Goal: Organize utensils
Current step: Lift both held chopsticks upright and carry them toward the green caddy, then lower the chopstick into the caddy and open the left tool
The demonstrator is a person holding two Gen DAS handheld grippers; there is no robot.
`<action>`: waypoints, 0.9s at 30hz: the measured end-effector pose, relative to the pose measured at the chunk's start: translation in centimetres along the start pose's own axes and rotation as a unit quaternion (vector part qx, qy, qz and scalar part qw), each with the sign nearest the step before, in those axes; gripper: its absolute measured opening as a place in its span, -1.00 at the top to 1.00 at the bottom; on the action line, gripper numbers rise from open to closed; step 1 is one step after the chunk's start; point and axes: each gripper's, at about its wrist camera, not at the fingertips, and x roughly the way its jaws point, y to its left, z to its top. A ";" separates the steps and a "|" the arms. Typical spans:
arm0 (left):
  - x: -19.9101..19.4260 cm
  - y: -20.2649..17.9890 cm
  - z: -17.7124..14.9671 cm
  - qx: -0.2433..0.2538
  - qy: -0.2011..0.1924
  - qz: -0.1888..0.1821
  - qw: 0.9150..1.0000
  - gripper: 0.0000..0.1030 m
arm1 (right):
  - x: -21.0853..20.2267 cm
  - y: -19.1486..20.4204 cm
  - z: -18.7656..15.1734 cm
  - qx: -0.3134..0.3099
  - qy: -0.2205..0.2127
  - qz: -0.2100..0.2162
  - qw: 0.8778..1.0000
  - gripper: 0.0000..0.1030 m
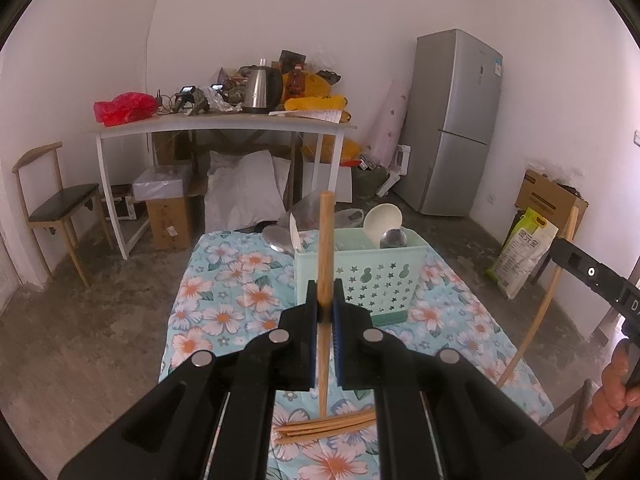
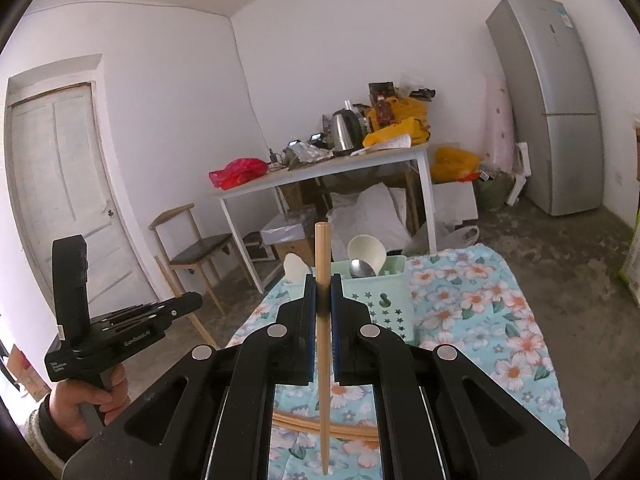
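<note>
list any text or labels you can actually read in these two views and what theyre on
"D": white letter on the right gripper body, the rest cut off by the frame edge.
Green and white bag by the wall: large printed characters, too blurred to read.
Cardboard box behind it: dark print band, unreadable.
Fridge door sticker: too small.
Left gripper body: small white lettering, too blurred.

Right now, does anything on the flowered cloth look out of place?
Yes. A few loose chopsticks lie flat on the cloth, outside the green utensil basket. Each gripper, left and right, clamps one chopstick upright.
</note>
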 end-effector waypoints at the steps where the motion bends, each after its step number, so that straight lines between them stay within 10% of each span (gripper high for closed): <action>1: 0.0 0.0 0.1 0.000 -0.001 0.000 1.000 0.89 | 0.0 0.0 0.1 0.001 -0.001 0.001 1.000 0.91; 14: -1.0 2.0 2.3 -0.035 -0.033 -0.040 0.998 0.89 | -1.4 -0.1 0.7 0.014 -0.025 0.004 1.000 0.91; 27: 0.0 3.8 11.2 -0.112 -0.150 -0.130 0.974 0.89 | -2.2 -0.8 1.2 0.030 -0.047 0.008 0.998 0.91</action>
